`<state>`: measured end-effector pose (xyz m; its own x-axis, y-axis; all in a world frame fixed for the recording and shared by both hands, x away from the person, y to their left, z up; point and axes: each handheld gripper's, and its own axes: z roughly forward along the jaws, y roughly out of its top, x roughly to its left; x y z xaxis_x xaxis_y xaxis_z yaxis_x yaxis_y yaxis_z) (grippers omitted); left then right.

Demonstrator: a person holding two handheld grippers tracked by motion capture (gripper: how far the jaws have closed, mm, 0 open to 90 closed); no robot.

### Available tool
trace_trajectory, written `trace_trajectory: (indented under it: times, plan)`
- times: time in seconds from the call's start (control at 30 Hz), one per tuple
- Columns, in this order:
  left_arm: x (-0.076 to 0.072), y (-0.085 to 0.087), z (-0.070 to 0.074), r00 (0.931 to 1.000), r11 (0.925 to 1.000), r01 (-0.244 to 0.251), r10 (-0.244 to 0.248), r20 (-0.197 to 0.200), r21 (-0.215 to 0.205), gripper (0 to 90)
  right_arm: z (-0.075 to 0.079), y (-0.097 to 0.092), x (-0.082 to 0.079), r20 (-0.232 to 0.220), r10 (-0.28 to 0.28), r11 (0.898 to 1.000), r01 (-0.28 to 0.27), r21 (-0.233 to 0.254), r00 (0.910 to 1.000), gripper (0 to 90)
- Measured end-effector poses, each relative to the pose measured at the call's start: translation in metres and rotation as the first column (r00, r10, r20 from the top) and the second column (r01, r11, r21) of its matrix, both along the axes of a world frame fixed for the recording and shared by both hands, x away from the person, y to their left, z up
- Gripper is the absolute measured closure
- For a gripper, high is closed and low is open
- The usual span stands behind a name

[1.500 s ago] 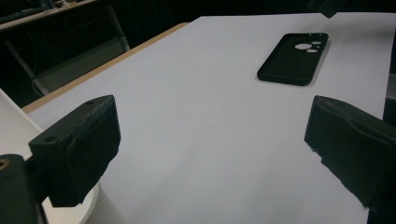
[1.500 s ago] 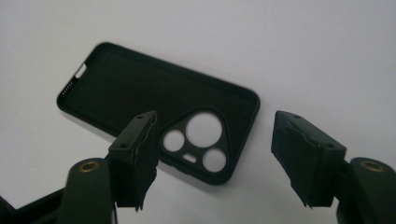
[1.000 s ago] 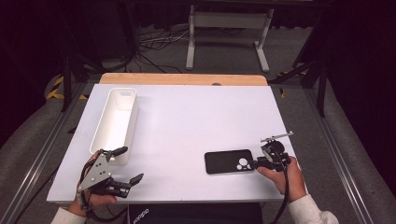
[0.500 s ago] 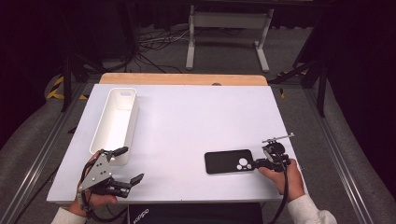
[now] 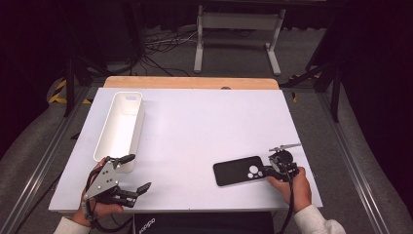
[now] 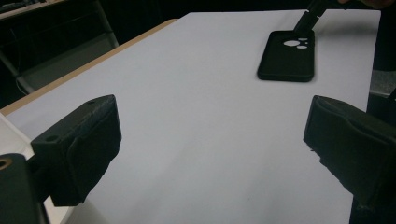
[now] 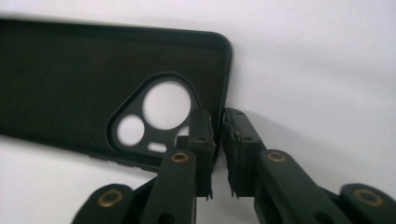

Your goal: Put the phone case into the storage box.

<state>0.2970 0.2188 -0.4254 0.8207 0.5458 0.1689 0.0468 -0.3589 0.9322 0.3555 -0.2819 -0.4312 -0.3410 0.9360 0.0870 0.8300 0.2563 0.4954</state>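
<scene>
Your right tongs (image 7: 218, 140) are clamped on the black phone case (image 5: 238, 170): jaws have just been closing, and in the right gripper view they now pinch the case's side wall (image 7: 223, 88) at the camera-cutout end, one jaw inside, one outside. The wall between the pads is mostly covered by the jaws, so how deep the bite goes is hard to read. In the high view those tongs (image 5: 267, 171) sit at the case's right end, your hand (image 5: 292, 187) behind them; the tips blur into the black case there.

The case lies flat on the white counter (image 5: 204, 131), open side up, stretching left from the right tongs. From the left gripper view it's far ahead and to the right of the jaws (image 6: 287, 55), with the right tongs cut off by the top edge.

Your left tongs (image 5: 131, 171) are wide apart, nothing between them, hovering at the counter's near left corner.

White bin (image 5: 119, 129): just ahead of the left tongs, long and narrow. Floor of it looks bare, but the near end is partly hidden by the gripper.
</scene>
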Motion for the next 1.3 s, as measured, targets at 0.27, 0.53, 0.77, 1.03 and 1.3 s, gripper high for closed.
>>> trace_trajectory:
  times: [0.27, 0.53, 0.77, 1.03, 1.3]
  plan:
    - [0.001, -0.001, 0.0, 1.0, 1.0, 0.002, -0.002, -0.007, 0.009, 5.0, -0.004, -0.003, -0.006, 0.057, -0.032, 0.999, 0.031, 0.031, 0.9978, 86.5]
    - [0.002, -0.002, 0.0, 0.9999, 0.9999, 0.004, -0.004, -0.011, 0.01, 5.5, -0.001, -0.003, -0.01, 0.147, -0.057, 0.996, 0.047, 0.074, 0.9876, 87.4]
    - [0.002, -0.005, 0.001, 1.0, 1.0, -0.005, 0.005, -0.008, 0.006, 6.4, 0.006, 0.006, -0.01, 0.243, -0.022, 0.999, 0.014, 0.034, 0.9698, 88.5]
    - [0.005, -0.012, 0.004, 0.9999, 1.0, 0.003, -0.003, -0.013, 0.005, 6.5, 0.016, 0.01, -0.008, 0.354, 0.017, 1.0, -0.014, -0.012, 0.935, 88.6]
    - [0.018, -0.037, 0.017, 0.9997, 0.9996, 0.023, -0.023, -0.006, 0.019, 9.1, 0.033, 0.015, -0.005, 0.478, 0.037, 0.999, -0.037, -0.01, 0.8777, 88.6]
